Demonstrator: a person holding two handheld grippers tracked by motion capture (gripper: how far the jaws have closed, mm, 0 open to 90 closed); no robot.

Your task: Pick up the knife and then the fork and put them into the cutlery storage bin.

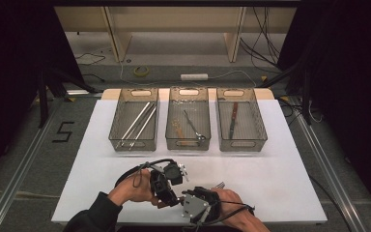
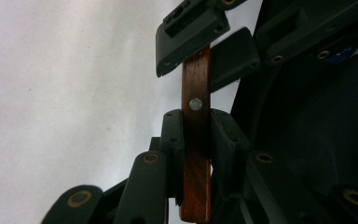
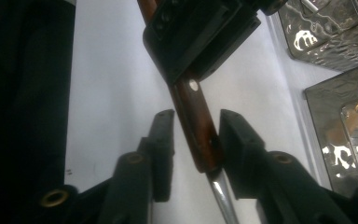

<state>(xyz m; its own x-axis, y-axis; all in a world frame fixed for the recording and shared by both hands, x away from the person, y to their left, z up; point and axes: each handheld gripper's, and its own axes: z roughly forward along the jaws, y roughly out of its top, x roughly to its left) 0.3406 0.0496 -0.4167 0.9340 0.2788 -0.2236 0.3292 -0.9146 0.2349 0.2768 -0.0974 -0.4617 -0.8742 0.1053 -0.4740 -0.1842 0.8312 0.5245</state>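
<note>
A fork with a reddish wooden handle [image 2: 196, 84] is held low over the near edge of the white table, its metal tines [image 1: 219, 184] poking out beside the right hand. My left gripper [image 2: 196, 122] is shut on the handle, also seen at the table's front [image 1: 174, 193]. My right gripper [image 3: 196, 126] straddles the same handle [image 3: 200, 135] nearer the metal neck [image 3: 221, 191]. A gap shows between its left pad [image 3: 164, 140] and the wood, so it stands open. The right gripper [image 1: 189, 195] meets the left nose to nose.
Three mesh trays stand side by side at the back. The left tray [image 1: 113, 130] holds long metal sticks, the middle tray [image 1: 188, 146] a metal utensil, the right tray [image 1: 261, 130] a wooden-handled knife. The white tabletop [image 1: 280, 174] stretches between trays and hands.
</note>
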